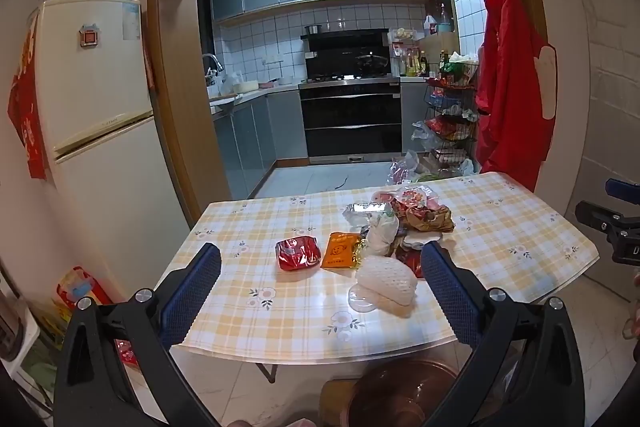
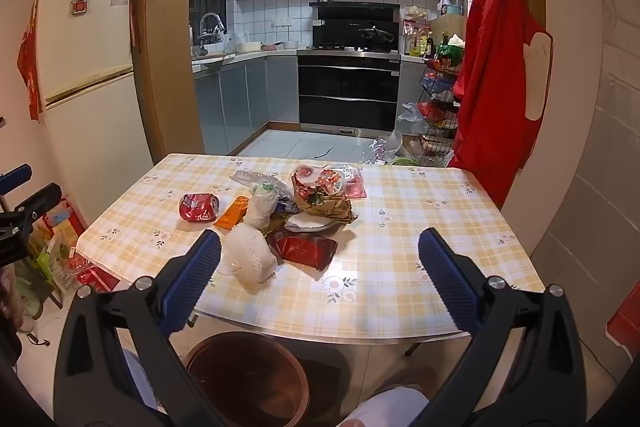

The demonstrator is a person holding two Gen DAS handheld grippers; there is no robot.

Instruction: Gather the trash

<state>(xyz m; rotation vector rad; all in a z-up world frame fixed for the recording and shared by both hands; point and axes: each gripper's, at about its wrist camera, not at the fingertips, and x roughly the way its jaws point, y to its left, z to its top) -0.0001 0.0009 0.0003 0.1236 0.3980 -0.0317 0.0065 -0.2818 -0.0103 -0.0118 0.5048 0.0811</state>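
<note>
Grippers first: the left gripper (image 1: 320,267) and the right gripper (image 2: 319,251) both hang spread wide over the near edge of the table (image 2: 400,267), holding nothing, their blue pads well apart. By my reckoning the collecting has not begun, since every scrap I can see is on the checked cloth. Nearest the grippers lies a white foam net (image 1: 386,283), just beside a dark red wrapper (image 2: 304,247); further in sit a crushed red packet (image 1: 298,253), an orange sachet (image 1: 340,250) and a heap of crumpled wrappers (image 2: 324,201) with a clear plastic tray (image 1: 366,209) at its far edge. The brown bin (image 2: 248,379) stands on the floor under the table's near edge, between the two grippers, and looks empty as far as its dim inside shows. Nothing blocks the reach to the foam net, though the heap is tangled, so pieces may drag their neighbours. Beyond, a fridge (image 1: 92,87), an oven (image 2: 348,91) and a hanging red garment (image 2: 496,75) stay well clear.
</note>
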